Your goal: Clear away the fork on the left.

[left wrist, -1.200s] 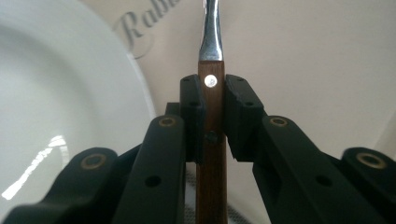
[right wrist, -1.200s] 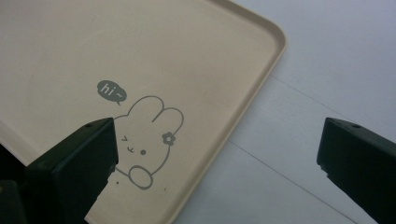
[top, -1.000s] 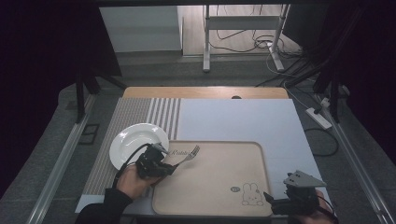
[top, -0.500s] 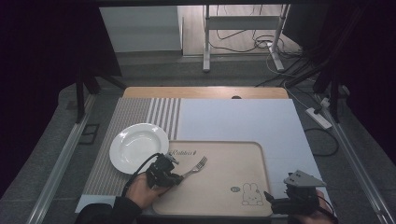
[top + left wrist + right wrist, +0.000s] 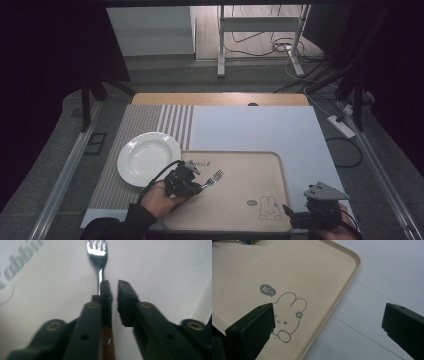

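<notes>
Your left gripper (image 5: 197, 186) sits over the near-left part of the beige tray (image 5: 280, 170), and its jaws have just been closing on the fork (image 5: 214, 177); in the left gripper view the fork's (image 5: 99, 255) brown handle runs between them, the jaws nearly together around it. Its tines point toward the tray's middle. Your right gripper (image 5: 294, 219) rests at the tray's near-right corner, jaws wide apart, nothing between them. The white plate (image 5: 148, 157) lies just left of the tray
</notes>
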### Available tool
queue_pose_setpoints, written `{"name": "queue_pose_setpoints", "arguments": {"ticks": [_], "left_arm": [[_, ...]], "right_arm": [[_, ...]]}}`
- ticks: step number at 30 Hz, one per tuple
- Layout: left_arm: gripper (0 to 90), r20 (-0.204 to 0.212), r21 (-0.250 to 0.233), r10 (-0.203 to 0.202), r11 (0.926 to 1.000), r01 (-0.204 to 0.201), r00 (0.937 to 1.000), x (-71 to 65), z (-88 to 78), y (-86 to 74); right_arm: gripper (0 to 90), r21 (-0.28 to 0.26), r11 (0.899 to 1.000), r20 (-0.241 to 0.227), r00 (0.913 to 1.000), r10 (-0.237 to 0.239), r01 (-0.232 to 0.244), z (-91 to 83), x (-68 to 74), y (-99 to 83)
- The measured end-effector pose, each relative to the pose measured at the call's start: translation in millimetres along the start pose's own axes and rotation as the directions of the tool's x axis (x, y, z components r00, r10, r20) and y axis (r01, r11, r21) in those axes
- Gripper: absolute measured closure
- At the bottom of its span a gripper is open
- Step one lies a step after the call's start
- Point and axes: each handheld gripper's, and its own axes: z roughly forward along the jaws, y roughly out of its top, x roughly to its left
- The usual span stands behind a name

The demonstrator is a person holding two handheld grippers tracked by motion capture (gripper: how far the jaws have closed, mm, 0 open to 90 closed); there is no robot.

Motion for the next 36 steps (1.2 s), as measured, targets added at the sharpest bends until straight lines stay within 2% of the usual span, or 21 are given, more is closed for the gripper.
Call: {"name": "queue_pose_setpoints", "arguments": {"ticks": [1, 3, 6, 9, 14, 17, 24, 30, 36], "left_arm": [[88.3, 0.006, 0.000, 0.004, 1.0000, -0.004, 1.0000, -0.2, 1.4, 3.7], [88.8, 0.025, 0.003, 0.014, 0.9999, -0.014, 0.9996, -1.4, 5.0, 10.3], [88.9, 0.026, 0.021, 0.030, 0.9993, -0.030, 0.9992, -3.3, 13.6, 16.9], [88.9, 0.002, 0.055, 0.047, 0.9974, -0.047, 0.9989, -4.7, 22.4, 20.8], [88.8, -0.014, 0.056, 0.057, 0.9969, -0.056, 0.9983, -0.7, 24.8, 21.0], [88.9, -0.011, 0.051, 0.042, 0.9978, -0.042, 0.9990, 4.9, 23.5, 19.3], [88.8, -0.060, 0.058, 0.006, 0.9983, -0.003, 0.9981, 18.0, 17.8, 14.7], [88.8, -0.095, 0.060, -0.027, 0.9977, 0.033, 0.9951, 31.1, 12.2, 9.2], [88.8, -0.110, 0.059, -0.059, 0.9961, 0.065, 0.9922, 41.0, 8.0, 4.3]], "right_arm": [[0.0, 0.001, 1.000, 0.001, 1.0000, 0.002, -0.002, 0.0, -0.2, 0.0], [0.0, 0.001, 1.000, 0.002, 1.0000, 0.006, -0.006, 0.0, -0.4, -0.1], [0.0, 0.002, 1.000, 0.002, 1.0000, 0.004, -0.004, 0.1, -0.4, -0.2], [0.0, 0.002, 1.000, 0.003, 1.0000, 0.003, -0.003, 0.2, -0.3, -0.1], [0.0, 0.002, 1.000, 0.004, 1.0000, 0.006, -0.006, 0.2, -0.4, -0.1], [0.0, 0.003, 1.000, 0.004, 1.0000, 0.004, -0.004, 0.3, -0.3, -0.1], [0.0, 0.003, 1.000, 0.002, 1.0000, 0.000, 0.000, 0.3, -0.2, -0.1], [0.0, 0.003, 1.000, 0.002, 1.0000, 0.003, -0.003, 0.2, -0.4, -0.2], [0.0, 0.002, 1.000, 0.000, 1.0000, 0.000, 0.000, 0.3, 0.0, -0.1]]}}
